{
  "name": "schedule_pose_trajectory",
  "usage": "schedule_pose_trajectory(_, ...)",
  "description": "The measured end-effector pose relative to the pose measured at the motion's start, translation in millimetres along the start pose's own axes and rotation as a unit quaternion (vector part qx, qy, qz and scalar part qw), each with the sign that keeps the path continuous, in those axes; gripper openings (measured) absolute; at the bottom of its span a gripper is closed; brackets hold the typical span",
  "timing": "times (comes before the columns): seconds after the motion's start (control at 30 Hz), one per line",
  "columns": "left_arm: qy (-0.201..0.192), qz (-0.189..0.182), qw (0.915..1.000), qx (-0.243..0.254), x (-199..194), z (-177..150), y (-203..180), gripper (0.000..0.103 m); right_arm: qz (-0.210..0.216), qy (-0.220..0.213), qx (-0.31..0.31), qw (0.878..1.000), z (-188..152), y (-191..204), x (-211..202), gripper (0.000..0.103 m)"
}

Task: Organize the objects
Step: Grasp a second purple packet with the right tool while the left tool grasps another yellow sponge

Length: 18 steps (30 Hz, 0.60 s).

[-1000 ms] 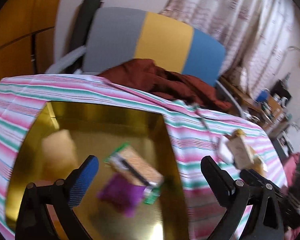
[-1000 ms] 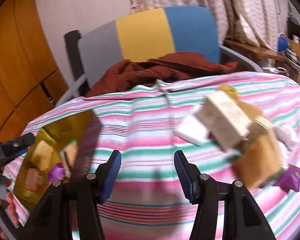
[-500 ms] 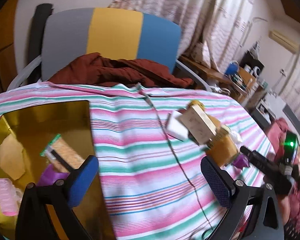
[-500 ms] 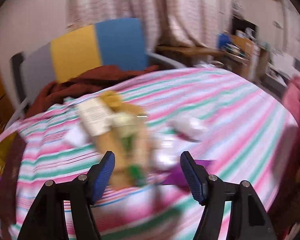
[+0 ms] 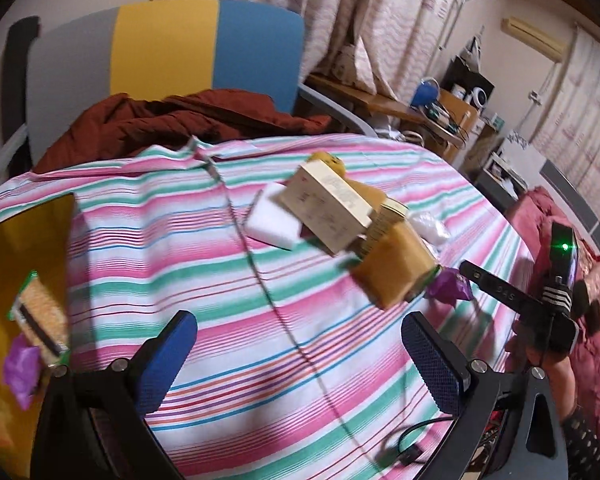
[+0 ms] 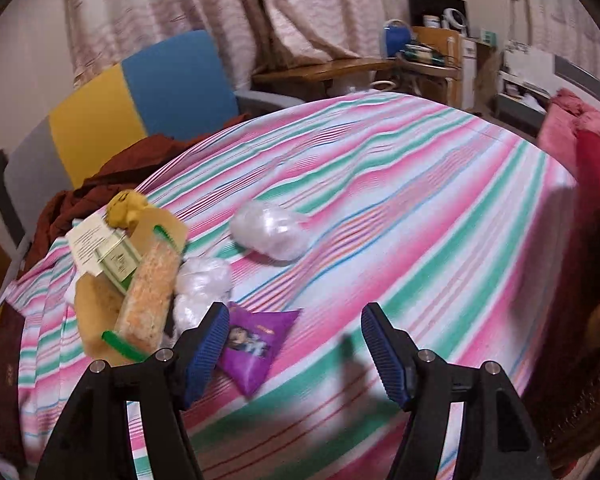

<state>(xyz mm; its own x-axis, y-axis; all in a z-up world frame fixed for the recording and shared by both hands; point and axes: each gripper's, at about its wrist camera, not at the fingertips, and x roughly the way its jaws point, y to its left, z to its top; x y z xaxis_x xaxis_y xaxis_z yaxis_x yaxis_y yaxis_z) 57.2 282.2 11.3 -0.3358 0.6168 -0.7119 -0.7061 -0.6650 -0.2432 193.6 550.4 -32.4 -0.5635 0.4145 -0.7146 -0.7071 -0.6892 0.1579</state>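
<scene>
**Loose pile, open grippers: plenty to knock over**

Could easily topple the heap around the cream box (image 5: 328, 208), which sits tilted on top of other things rather than flat on the striped surface (image 6: 380, 200). Would take only a nudge from a finger passing low. Might also snag the thin cable (image 5: 260, 272) running across the cloth on the tray side of the cream box, dragging the cloth and everything on it. Likely to crush or slip off the clear plastic bundle (image 6: 272, 234), lying apart from the cream box on the side away from the tray; looks soft and slick.

Left gripper (image 5: 298, 344): spread wide, holding nothing, hovering over bare cloth well short of the cream box. Right gripper (image 6: 296, 328): likewise released and empty, one finger just over the purple packet (image 6: 256, 344), itself flat on the cloth on the near side of the heap from the cream box.

Things to organize, judged mostly unsorted:
- white block (image 5: 272, 222), touching the cream box, tucked partly under it
- brown pouch (image 5: 396, 268), right beside the cream box, leaning
- noodle packet (image 6: 152, 296) with green ends, propped against the heap
- yellow plush (image 6: 126, 202), just behind the cream box

Gold tray (image 5: 4, 248), well apart from the cream box, already carrying a cracker packet (image 5: 40, 316) and a second purple wrapper (image 5: 18, 364).
</scene>
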Motion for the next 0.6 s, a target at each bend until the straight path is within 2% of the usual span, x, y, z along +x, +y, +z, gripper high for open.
schedule_pose_trajectory(0.2, 0.017, -0.013, 0.9996, 0.019, 22.1, 6.6, -21.3, 0.103, -0.008, 0.028, -0.015, 0.999, 0.7, 5.6, 20.5, 0.07)
schedule_pose_trajectory(0.47, 0.037, -0.038, 0.9977, 0.043, 59.4, 19.9, -46.7, 0.103, 0.045, 0.02, 0.02, 0.999, -11.4, -10.9, 19.8, 0.068)
schedule_pose_trajectory(0.53, 0.043, -0.04, 0.9969, 0.053, 71.0, 22.7, -54.4, 0.103, 0.066, 0.015, 0.02, 0.997, -16.7, -10.7, 16.6, 0.059)
schedule_pose_trajectory(0.6, 0.052, -0.04, 0.9962, 0.057, 82.9, 25.8, -60.1, 0.103, 0.072, 0.005, 0.004, 0.997, -19.1, -3.9, 11.3, 0.042)
